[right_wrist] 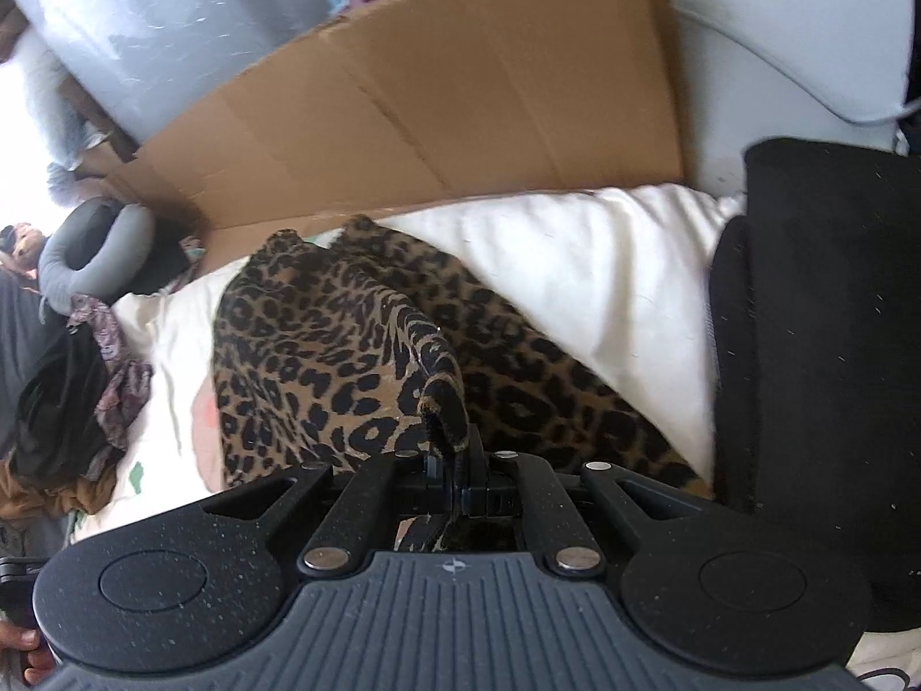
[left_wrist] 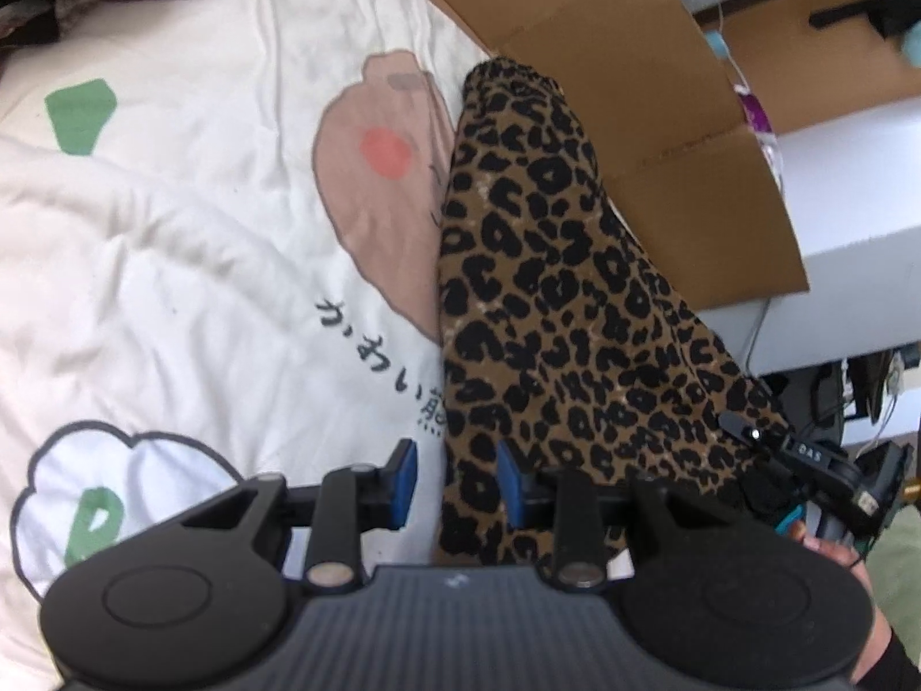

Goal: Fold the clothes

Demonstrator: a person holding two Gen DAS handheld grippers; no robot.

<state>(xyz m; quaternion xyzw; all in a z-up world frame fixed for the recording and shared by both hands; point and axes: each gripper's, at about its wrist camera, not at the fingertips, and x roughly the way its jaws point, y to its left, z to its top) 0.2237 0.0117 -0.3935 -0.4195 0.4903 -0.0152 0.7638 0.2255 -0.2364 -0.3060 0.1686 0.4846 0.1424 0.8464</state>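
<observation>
The leopard-print garment (left_wrist: 552, 299) lies stretched along the edge of the white quilt (left_wrist: 172, 265), its far end close against a flattened cardboard sheet (left_wrist: 633, 115). On the quilt beside it are a printed pinkish-brown shape with a red spot, a line of dark characters, a green patch and a cloud outline.

My right gripper (right_wrist: 455, 478) is clamped tight on a bunched corner of the garment; the cloth rises in a ridge from the jaws and a scrap of it shows behind them. From there the fabric spreads out over the quilt (right_wrist: 575, 276), with the cardboard (right_wrist: 432, 103) standing behind it.

My left gripper (left_wrist: 457, 481) is spread apart, grasping nothing. Its blue pads (left_wrist: 407, 478) straddle the near edge of the garment: one pad over the quilt, the other over the leopard print. I cannot tell whether they touch the cloth.

A black cloth (right_wrist: 817, 345) lies on the right of the right-wrist view, and a heap of dark and patterned clothes (right_wrist: 86, 380) sits at the left, near a grey neck pillow (right_wrist: 86, 253).
</observation>
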